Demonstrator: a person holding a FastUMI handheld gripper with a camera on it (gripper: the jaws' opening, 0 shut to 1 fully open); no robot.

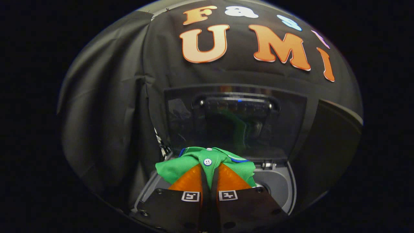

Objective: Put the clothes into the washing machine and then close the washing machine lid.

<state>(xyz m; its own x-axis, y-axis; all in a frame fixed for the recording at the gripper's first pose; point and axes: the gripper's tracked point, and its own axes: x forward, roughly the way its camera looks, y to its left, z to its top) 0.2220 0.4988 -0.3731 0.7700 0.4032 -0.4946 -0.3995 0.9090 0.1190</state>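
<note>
Gripper (209, 176) held over the top of the washing machine (278, 187). Both orange fingers (189, 181) drawn in close, jaws clamped on a fold of the green garment (171, 170). Only a thin strip of cloth sits between the two pads.

Garment: bright green, bunched and draped over the fingertips, spilling to either side of them. A white button (207, 161) sits on the pinched fold right at the tips; a second, smaller button shows just beyond it at the top of the bundle. A blue and white trim runs along the far edge of the cloth. The garment hangs from the fingers, above the machine's grey top; I cannot tell whether any of it touches the machine.

Washing machine lid (236, 119): raised, standing upright just beyond the garment, hinged at the back. Its dark glass panel faces the gripper and carries a faint green reflection of the cloth. A small metal hinge piece (268, 165) shows at the lid's foot, to the right of the garment.

Beside the right finger, the grey rim curves round the drum opening (266, 187), mostly hidden by cloth and fingers.

Black cloth wall (106, 113) hangs behind and to the left of the machine, creased.
</note>
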